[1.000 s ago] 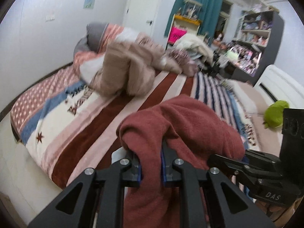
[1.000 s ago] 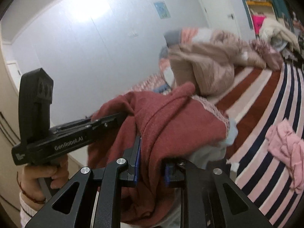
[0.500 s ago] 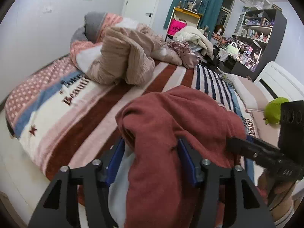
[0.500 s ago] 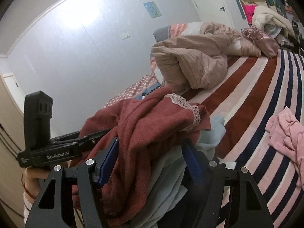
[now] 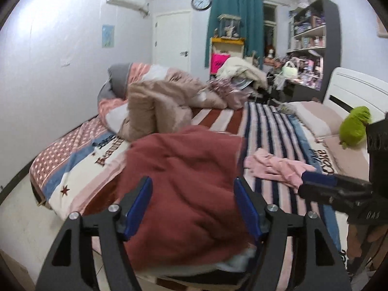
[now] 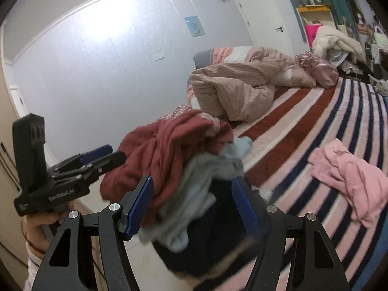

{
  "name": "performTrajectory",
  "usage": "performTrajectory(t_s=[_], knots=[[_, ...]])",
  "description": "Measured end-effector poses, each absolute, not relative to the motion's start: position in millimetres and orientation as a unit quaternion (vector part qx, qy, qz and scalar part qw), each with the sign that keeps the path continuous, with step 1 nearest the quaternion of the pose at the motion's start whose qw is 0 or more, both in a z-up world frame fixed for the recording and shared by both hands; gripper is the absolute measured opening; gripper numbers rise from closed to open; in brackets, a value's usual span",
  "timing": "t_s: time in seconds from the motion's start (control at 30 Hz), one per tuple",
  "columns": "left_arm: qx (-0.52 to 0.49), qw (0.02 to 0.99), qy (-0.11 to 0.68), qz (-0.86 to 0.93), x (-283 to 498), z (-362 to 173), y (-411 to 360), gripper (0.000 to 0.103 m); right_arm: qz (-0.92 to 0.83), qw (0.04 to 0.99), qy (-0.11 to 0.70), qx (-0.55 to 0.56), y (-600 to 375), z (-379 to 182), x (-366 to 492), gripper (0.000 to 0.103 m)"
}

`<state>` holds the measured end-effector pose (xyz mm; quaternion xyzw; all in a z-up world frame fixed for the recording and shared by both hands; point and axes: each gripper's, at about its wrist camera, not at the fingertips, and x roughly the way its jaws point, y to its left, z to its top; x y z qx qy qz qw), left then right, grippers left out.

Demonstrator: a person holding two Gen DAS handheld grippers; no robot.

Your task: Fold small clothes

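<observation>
A dark red garment lies in a heap on the near edge of the striped bed, over light blue and dark cloth; it also shows in the right wrist view. My left gripper is open, its blue pads either side of the red heap. My right gripper is open above the pile. In the left wrist view the right gripper is at the right; in the right wrist view the left gripper is at the left. A crumpled pink garment lies on the bed, also in the right wrist view.
A bundled beige duvet and pillows sit at the far side of the striped blanket. A green plush toy lies by the white headboard. Shelves, a desk and a clothes heap stand beyond the bed. The wall is on the left.
Both grippers have opened and let go of the dark red garment. It has dropped onto the pile at the bed's edge, and both grippers have drawn back.
</observation>
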<state>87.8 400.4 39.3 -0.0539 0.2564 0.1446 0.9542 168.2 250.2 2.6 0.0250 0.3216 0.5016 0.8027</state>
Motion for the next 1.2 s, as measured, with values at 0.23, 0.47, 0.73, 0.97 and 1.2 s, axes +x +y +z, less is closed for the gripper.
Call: performTrajectory(t_s=[0.23,0.47,0.73,0.97,1.2], knots=[[-0.048,0.975,0.203,0.071,60,32,294,0.074,0.444,0.847,0.292,-0.001,139,-28,107,0.064],[-0.041,0.987,0.152,0.031,38,5,184,0.084,0.350,0.898,0.263,-0.039,22,-57,42,0.065],[-0.018,0.992,0.126,0.008,32,-23,97,0.099,0.227,0.950,0.204,-0.066,-64,-51,-19,0.080],[-0.012,0.993,0.120,0.008,31,-33,80,0.101,0.184,0.968,0.155,-0.067,-77,-37,-40,0.102],[-0.014,0.993,0.118,0.019,28,-32,88,0.101,0.200,0.966,0.155,-0.049,-77,-40,-39,0.103]])
